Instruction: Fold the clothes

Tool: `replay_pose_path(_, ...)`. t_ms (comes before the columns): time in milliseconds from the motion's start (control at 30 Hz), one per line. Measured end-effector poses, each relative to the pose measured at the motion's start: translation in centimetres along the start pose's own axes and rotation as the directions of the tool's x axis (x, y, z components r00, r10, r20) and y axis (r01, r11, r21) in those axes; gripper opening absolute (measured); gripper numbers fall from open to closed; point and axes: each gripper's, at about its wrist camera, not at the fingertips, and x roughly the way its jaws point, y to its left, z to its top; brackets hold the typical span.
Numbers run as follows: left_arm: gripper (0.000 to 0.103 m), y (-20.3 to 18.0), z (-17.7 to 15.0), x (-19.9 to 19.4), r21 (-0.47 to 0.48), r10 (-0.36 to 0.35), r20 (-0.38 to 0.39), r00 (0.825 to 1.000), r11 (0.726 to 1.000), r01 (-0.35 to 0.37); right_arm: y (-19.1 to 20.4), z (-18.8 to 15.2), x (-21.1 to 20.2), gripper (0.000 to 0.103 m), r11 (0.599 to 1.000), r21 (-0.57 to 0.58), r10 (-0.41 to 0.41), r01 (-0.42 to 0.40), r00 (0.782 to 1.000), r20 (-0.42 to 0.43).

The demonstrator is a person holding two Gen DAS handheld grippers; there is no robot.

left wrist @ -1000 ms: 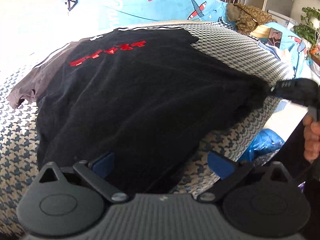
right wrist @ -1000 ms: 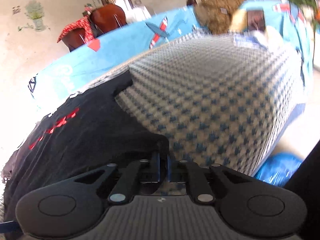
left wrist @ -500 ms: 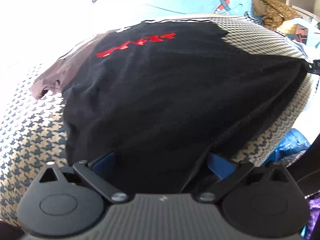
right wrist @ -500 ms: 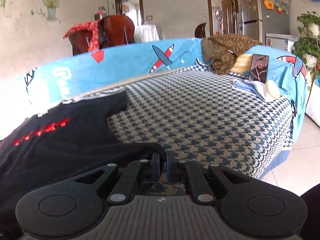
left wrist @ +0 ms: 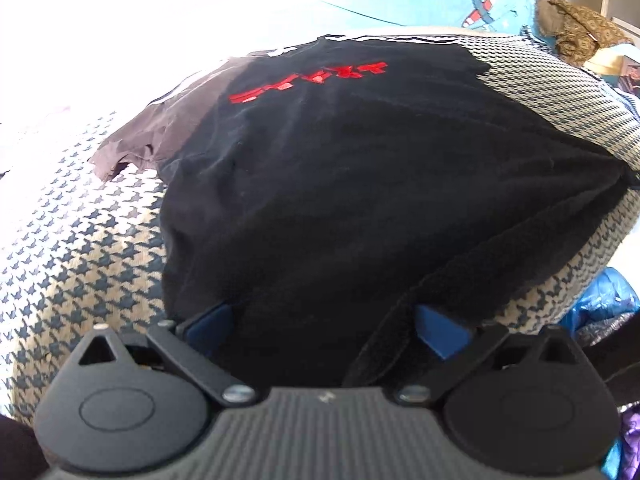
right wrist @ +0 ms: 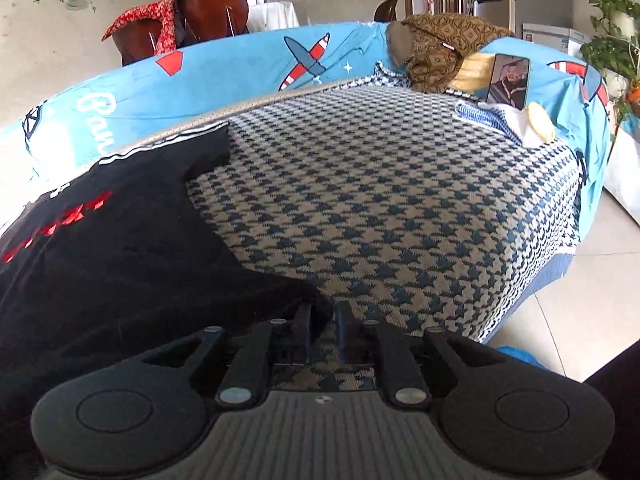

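A black T-shirt [left wrist: 340, 184] with red lettering lies spread on the houndstooth bed cover [left wrist: 80, 248], collar end far from me. My left gripper [left wrist: 324, 326] is open at the near hem, and the hem fabric sits between its two blue pads [left wrist: 208, 322]. The shirt's right hem corner is pulled out taut toward the right edge of the left wrist view. In the right wrist view my right gripper [right wrist: 323, 320] is shut on that corner of the T-shirt [right wrist: 120, 264], low over the bed cover [right wrist: 400, 208].
A blue airplane-print sheet [right wrist: 248, 68] rises behind the bed. A brown cushion [right wrist: 440, 48], a phone [right wrist: 508, 78] and small cloths lie at the far right corner. A blue bag [left wrist: 604, 300] lies on the floor by the bed's edge. A potted plant [right wrist: 612, 32] stands at right.
My left gripper has moved forward so the hem now lies between its open pads. My right gripper, still holding the corner, has levelled out and drawn the hem taut to the right.
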Motion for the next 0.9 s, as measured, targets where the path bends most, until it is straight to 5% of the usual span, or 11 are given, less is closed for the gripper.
replay_pose_path(367,0.103,1.5,0.0,-0.1,-0.078,0.045,-0.003,0.999,0.996,-0.045,-1.0,-0.8,0.2,0.025,0.997,0.081,0.007,0.002,0.994,-0.105)
replay_pose_path(633,0.103,1.7,0.1,0.2,-0.092,0.054,-0.001,0.999,0.994,-0.054,0.2,-2.2,-3.0,0.025,0.993,0.035,0.114,-0.113,0.992,-0.052)
replay_pose_path(767,0.103,1.9,0.2,0.2,-0.099,0.051,0.0,0.999,0.994,-0.051,1.6,-2.9,-4.6,0.025,0.97,-0.038,0.241,-0.241,0.97,-0.012)
replay_pose_path(900,0.103,2.0,0.2,0.2,-0.104,0.05,0.001,0.999,0.993,-0.049,3.8,-3.6,-5.8,0.025,0.899,-0.155,0.412,-0.41,0.911,-0.026)
